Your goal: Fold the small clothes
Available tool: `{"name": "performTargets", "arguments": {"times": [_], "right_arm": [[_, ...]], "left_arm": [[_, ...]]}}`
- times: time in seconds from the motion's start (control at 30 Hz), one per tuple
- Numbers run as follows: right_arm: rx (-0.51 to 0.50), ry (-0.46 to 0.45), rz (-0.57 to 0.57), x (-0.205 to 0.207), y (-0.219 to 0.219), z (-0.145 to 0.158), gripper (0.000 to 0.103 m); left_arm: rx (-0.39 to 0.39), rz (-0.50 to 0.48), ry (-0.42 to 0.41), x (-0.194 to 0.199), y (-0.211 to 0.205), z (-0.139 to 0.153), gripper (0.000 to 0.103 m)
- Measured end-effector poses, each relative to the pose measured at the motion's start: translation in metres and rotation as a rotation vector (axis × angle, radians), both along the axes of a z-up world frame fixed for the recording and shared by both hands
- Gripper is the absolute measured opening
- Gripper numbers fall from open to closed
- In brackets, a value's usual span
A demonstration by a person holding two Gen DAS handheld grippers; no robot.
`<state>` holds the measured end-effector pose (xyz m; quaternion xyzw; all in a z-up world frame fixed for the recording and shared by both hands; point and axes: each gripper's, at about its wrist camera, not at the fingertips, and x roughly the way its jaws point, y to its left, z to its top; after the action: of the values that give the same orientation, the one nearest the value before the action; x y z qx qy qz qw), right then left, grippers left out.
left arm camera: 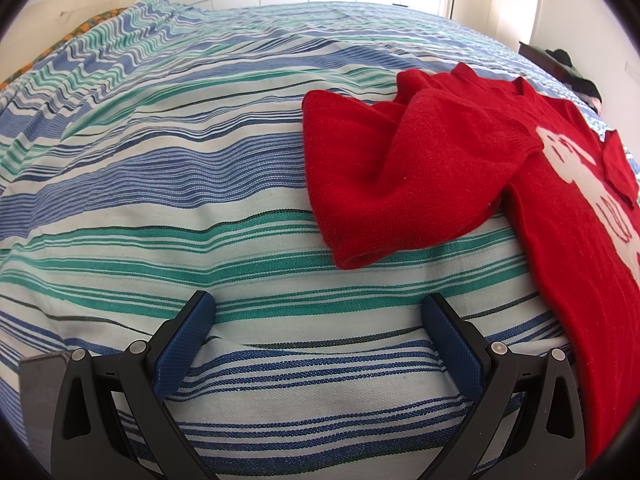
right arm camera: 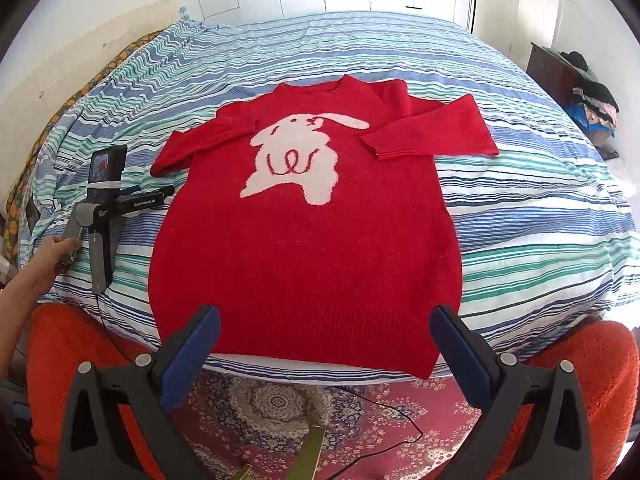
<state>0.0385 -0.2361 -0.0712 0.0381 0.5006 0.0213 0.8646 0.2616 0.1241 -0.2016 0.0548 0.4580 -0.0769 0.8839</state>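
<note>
i keep the right tongs (right arm camera: 326,336) spread empty above the hem of the red sweater (right arm camera: 308,224), laid face-up on the striped bed (right arm camera: 540,208) for folding, and the left tongs (left arm camera: 318,320) gape, probably lined up for its near sleeve (left arm camera: 384,184).

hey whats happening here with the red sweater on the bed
A person with a gripper in each hand is about to fold a red sweater that lies face up on a striped bedspread. Nothing is folded yet: the body is flat and both sleeves are out to the sides, bent inward. The left gripper is open over the bedspread near the sweater's left sleeve, and the right gripper is open near the hem. Neither holds anything.
</note>
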Motion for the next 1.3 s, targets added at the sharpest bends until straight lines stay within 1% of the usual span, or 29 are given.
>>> {"name": "performTargets", "arguments": {"times": [0.17, 0.37, 0.53, 0.63, 0.73, 0.77, 0.83, 0.87, 0.93, 1.0, 1.03, 1.07, 1.1, 1.13, 1.17, 1.2, 1.23, 1.3], "right_arm": [[-0.018, 0.016, -0.013, 0.007, -0.008, -0.01, 0.103], [-0.002, 0.067, -0.008, 0.018, -0.008, -0.029, 0.103], [0.007, 0.049, -0.007, 0.023, -0.012, -0.028, 0.103], [0.016, 0.034, 0.003, 0.032, -0.028, -0.025, 0.103], [-0.051, -0.025, 0.048, 0.063, -0.055, -0.019, 0.103], [-0.079, -0.04, 0.088, 0.08, -0.063, -0.021, 0.103], [-0.172, -0.052, 0.178, 0.117, -0.069, -0.036, 0.102], [-0.217, -0.047, 0.238, 0.136, -0.067, -0.048, 0.1], [-0.318, -0.047, 0.363, 0.17, -0.056, -0.073, 0.076], [-0.39, -0.061, 0.442, 0.198, -0.047, -0.097, 0.075], [-0.404, -0.079, 0.47, 0.209, -0.045, -0.106, 0.075], [-0.39, -0.091, 0.488, 0.218, -0.046, -0.111, 0.071], [-0.342, -0.087, 0.492, 0.227, -0.049, -0.111, 0.044], [-0.303, -0.077, 0.474, 0.236, -0.056, -0.107, 0.012], [-0.295, -0.083, 0.437, 0.241, -0.064, -0.1, 0.009], [-0.274, -0.109, 0.4, 0.243, -0.077, -0.088, 0.009], [-0.25, -0.138, 0.352, 0.243, -0.095, -0.075, 0.009], [-0.187, -0.174, 0.225, 0.243, -0.144, -0.048, 0.009]], "left_arm": [[-0.003, 0.0, -0.002, 0.0, 0.0, 0.0, 0.103], [-0.004, 0.0, -0.001, 0.001, -0.001, 0.001, 0.103], [-0.004, 0.0, -0.001, 0.001, -0.002, 0.001, 0.103], [-0.004, 0.0, -0.002, 0.001, -0.002, 0.001, 0.103], [-0.004, 0.0, -0.001, 0.001, -0.002, 0.001, 0.103], [-0.004, 0.0, -0.001, 0.001, -0.002, 0.001, 0.103], [-0.004, 0.0, -0.001, 0.001, -0.002, 0.001, 0.103], [-0.004, 0.0, -0.001, 0.001, -0.002, 0.001, 0.103], [-0.004, 0.0, -0.001, 0.001, -0.002, 0.001, 0.103], [-0.004, 0.0, -0.001, 0.001, -0.002, 0.001, 0.103], [-0.004, 0.0, -0.001, 0.001, -0.002, 0.001, 0.103], [-0.004, 0.0, -0.001, 0.001, -0.002, 0.001, 0.103], [-0.004, 0.001, -0.001, 0.001, -0.002, 0.001, 0.103], [-0.004, 0.001, -0.001, 0.001, -0.002, 0.001, 0.103], [-0.004, 0.001, -0.001, 0.001, -0.002, 0.001, 0.103], [-0.004, 0.0, -0.001, 0.001, -0.002, 0.001, 0.103], [-0.004, 0.0, -0.001, 0.001, -0.002, 0.001, 0.103], [-0.004, 0.001, -0.001, 0.001, -0.002, 0.001, 0.103]]}}
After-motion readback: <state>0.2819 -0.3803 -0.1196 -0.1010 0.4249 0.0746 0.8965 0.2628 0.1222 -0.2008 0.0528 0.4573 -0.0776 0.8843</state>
